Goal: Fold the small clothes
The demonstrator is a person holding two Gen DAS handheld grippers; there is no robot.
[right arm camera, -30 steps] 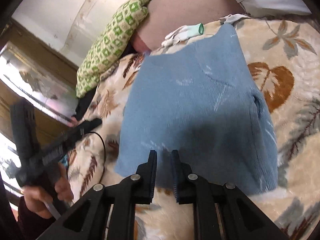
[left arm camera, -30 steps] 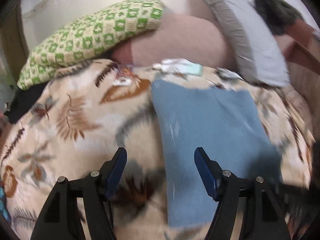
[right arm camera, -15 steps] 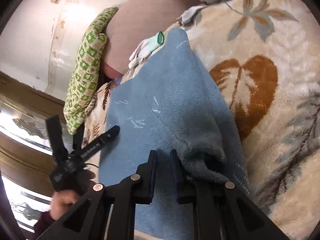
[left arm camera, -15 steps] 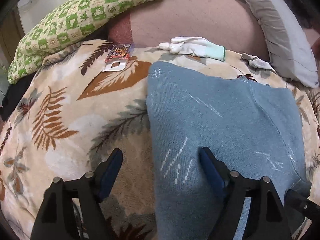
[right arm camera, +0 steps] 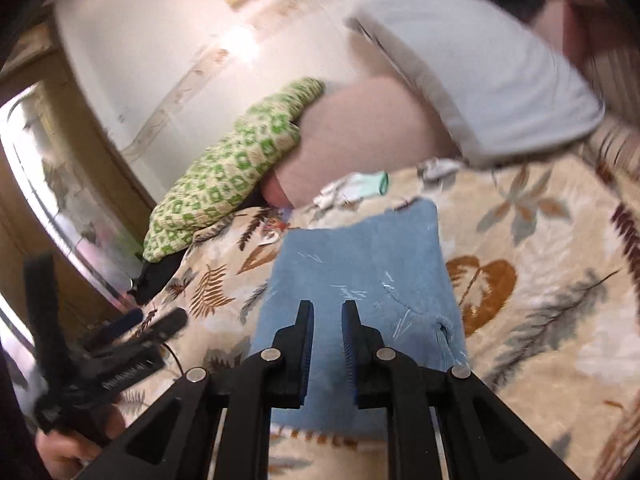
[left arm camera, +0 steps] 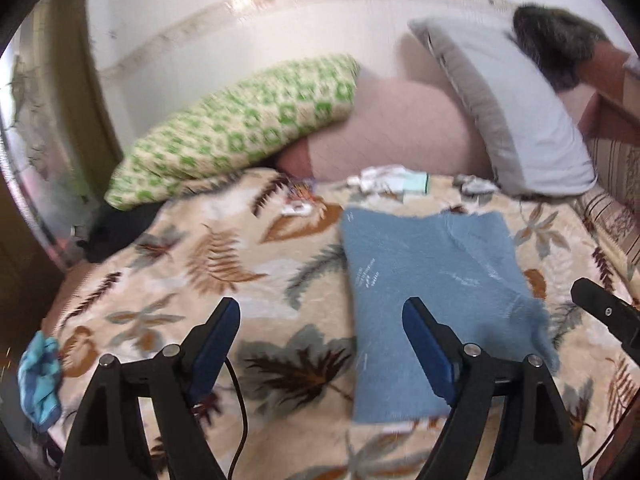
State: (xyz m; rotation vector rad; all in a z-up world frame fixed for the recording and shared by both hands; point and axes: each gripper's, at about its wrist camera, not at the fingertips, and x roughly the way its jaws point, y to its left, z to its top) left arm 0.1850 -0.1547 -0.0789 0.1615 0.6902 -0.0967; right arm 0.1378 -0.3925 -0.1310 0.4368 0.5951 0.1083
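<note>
**Ana:** Well, how far along did that fold look to you?

**Ben:** Partway, I judged. The blue knit garment [left arm camera: 424,280] lay flat on the leaf-print blanket [left arm camera: 208,264] as a neat oblong, with a layer doubled over along its right side, so at least one fold seemed done.

**Ana:** And what was left?

**Ben:** Probably one more fold to make it compact, then setting it aside. A small turquoise cloth [left arm camera: 38,380] sat bunched at the blanket's near-left edge, possibly waiting its turn.

**Ana:** Was either tool holding fabric?

**Ben:** No. The left hand-held gripper [left arm camera: 320,344] was spread wide, hovering over the garment's near-left edge; its right finger was above the blue knit, its left above bare blanket. Nothing sat between them.

**Ana:** And the other one?

**Ben:** The right hand-held gripper [right arm camera: 327,332] had its fingers drawn close with a narrow gap showing, and I saw no cloth pinched there. It pointed along the garment [right arm camera: 360,280] from the near end, raised above it.

**Ana:** Anything else nearby?

**Ben:** White gloves [left arm camera: 394,180] lay just beyond the far edge, by the green checked pillow [left arm camera: 240,132]. Both views were blurred.
</note>
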